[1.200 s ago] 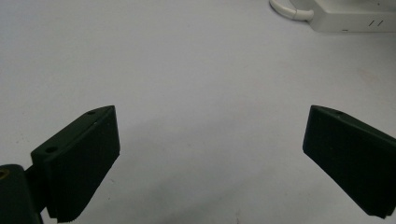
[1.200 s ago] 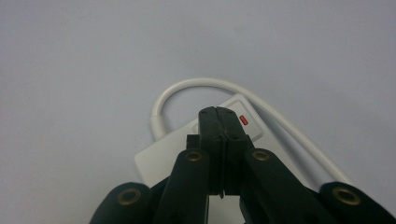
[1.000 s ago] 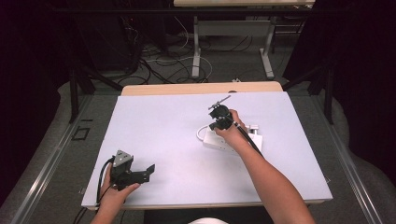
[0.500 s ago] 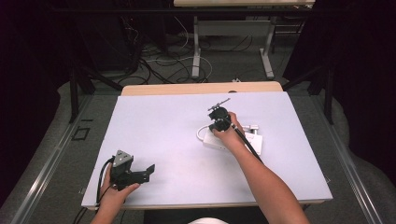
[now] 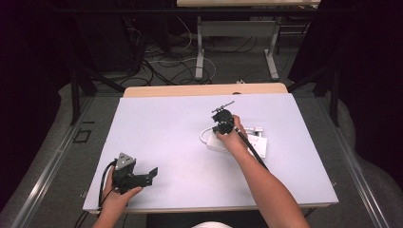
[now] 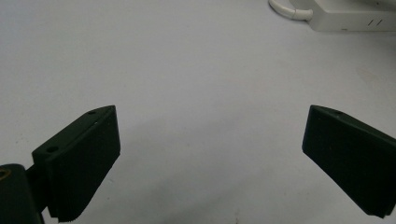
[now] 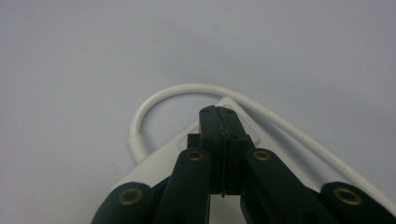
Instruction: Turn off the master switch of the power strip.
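Right tongs (image 7: 219, 114) fully closed, tips over white power strip (image 5: 256, 145); left tongs (image 6: 208, 154) wide, empty, near-left tabletop (image 5: 166, 123).

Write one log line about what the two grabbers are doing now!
left gripper: open, nothing held, low on table | right gripper: shut, tips over white power strip | white cable: looped beside strip

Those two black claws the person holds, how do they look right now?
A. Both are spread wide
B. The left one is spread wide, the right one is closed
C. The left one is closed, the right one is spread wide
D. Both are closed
B: the left claw has a wide gap between its jaws, while the right claw has its jaws pressed together over the white power strip.
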Motion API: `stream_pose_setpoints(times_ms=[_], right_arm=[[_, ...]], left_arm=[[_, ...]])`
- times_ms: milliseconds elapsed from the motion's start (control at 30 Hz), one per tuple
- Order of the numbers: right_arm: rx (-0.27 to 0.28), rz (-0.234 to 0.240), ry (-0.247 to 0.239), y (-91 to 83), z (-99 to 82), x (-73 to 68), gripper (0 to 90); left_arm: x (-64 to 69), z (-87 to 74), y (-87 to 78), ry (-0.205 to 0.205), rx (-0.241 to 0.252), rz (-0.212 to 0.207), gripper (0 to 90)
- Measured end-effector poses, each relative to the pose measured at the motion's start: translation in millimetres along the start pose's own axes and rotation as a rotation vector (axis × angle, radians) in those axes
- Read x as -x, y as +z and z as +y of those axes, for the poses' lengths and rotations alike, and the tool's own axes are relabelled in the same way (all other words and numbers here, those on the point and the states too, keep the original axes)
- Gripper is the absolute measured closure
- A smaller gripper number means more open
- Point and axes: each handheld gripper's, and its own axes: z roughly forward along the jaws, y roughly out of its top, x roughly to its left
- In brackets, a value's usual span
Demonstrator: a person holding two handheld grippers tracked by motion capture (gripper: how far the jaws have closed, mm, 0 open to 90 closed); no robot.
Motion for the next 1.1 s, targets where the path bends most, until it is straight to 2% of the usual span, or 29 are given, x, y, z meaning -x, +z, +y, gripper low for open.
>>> stream_pose_setpoints(times_ms=[67, 100, 167, 267, 633, 867, 1100], right_arm=[[0.015, 0.001, 0.004, 0.9, -1.0, -0.1, 90.0], [-0.001, -0.009, 0.012, -0.1, -0.6, -2.0, 90.0], [0.014, -0.006, 0.004, -0.1, -1.2, -1.9, 90.0], [0.024, 0.002, 0.045, -2.4, -1.0, 0.7, 90.0], [0.030, 0.003, 0.058, -3.2, -1.9, 3.4, 90.0], [0.031, 0.007, 0.076, -3.3, -2.1, 4.9, 85.3], [0.039, -0.001, 0.071, -5.4, -1.9, 5.8, 79.7]], left_arm=[[-0.1, 0.1, -0.3, 0.005, -0.001, 0.003, 4.2], [-0.3, 0.1, -0.5, 0.008, -0.002, 0.005, 4.2], [0.0, 0.0, -0.4, -0.002, 0.000, 0.002, 4.2], [-0.2, 0.1, -0.4, -0.001, 0.001, 0.002, 4.2], [-0.7, 0.4, -0.5, 0.006, -0.003, 0.004, 4.2], [-0.9, 0.5, -0.8, 0.000, -0.011, -0.003, 4.3], [-0.9, 0.5, -0.9, 0.000, -0.011, -0.002, 4.3]])
